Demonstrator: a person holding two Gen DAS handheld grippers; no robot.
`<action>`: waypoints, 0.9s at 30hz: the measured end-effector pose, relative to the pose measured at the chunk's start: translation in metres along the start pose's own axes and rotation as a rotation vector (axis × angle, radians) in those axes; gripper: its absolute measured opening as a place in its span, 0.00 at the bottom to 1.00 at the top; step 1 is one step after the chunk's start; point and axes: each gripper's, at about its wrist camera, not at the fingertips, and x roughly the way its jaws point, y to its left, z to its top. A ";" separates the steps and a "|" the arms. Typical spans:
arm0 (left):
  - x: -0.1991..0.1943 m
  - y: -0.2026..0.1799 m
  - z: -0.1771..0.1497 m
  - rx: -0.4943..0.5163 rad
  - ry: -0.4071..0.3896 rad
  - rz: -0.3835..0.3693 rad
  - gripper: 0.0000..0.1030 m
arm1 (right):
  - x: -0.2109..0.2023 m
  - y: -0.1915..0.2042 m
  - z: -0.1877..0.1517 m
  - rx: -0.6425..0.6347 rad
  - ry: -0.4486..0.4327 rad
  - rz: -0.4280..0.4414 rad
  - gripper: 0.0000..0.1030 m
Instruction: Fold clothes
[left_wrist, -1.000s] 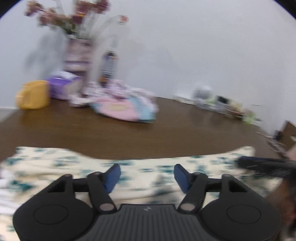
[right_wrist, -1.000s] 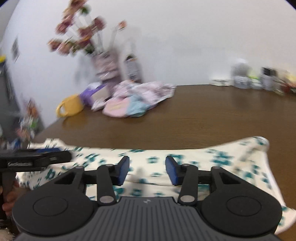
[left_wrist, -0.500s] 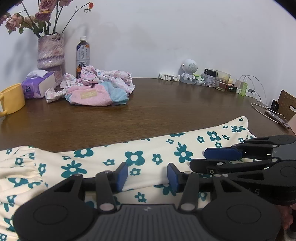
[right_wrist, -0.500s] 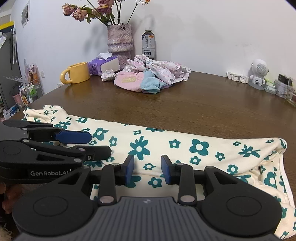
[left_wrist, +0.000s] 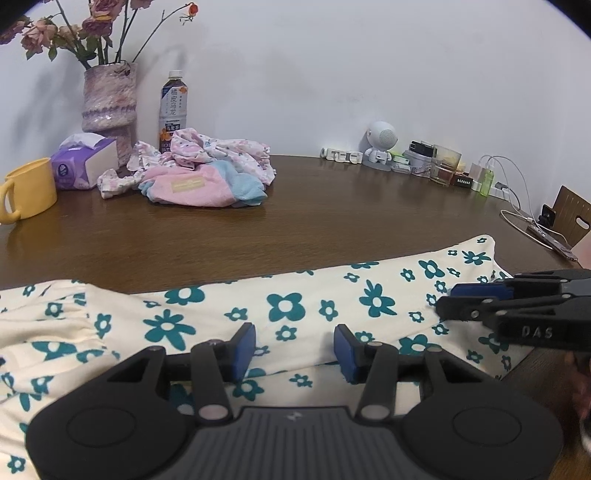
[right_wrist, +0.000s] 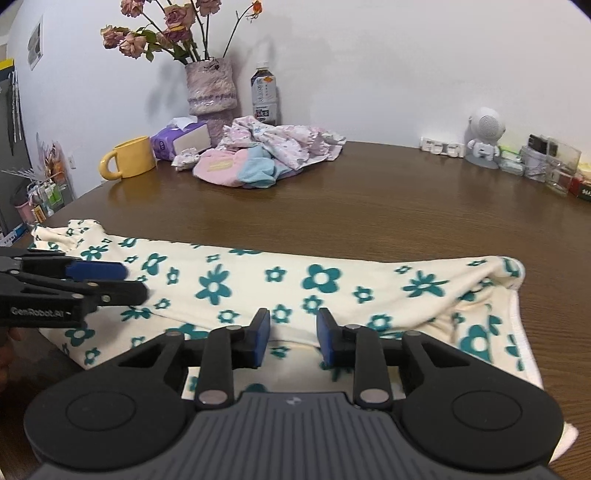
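A cream garment with teal flowers (left_wrist: 295, 306) (right_wrist: 295, 284) lies folded lengthwise along the near edge of the brown table. My left gripper (left_wrist: 294, 349) hovers open just above its middle, nothing between the blue pads. It also shows side-on at the left of the right wrist view (right_wrist: 122, 280). My right gripper (right_wrist: 293, 338) is open over the cloth's near fold, empty. In the left wrist view it enters from the right (left_wrist: 447, 299), over the garment's right end.
At the back of the table (left_wrist: 332, 229) lie a pile of pink and blue clothes (left_wrist: 199, 177), a tissue box (left_wrist: 83, 162), a yellow mug (left_wrist: 29, 188), a vase with flowers (left_wrist: 109, 99) and a bottle (left_wrist: 173, 107). Small gadgets and cables (left_wrist: 443, 166) line the back right.
Both grippers have drawn apart sideways over the garment, the right one now farther right in the left view. The left gripper's fingers have spread wider. The garment lies still.
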 end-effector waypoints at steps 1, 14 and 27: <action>-0.001 0.001 0.000 0.002 0.000 0.000 0.44 | -0.001 -0.003 0.000 0.005 -0.001 -0.007 0.25; -0.003 -0.019 0.006 0.073 -0.025 -0.031 0.45 | 0.003 0.020 0.006 -0.010 -0.016 0.072 0.26; -0.016 0.019 -0.008 0.001 -0.001 0.040 0.36 | 0.011 0.022 0.005 -0.040 0.013 0.060 0.36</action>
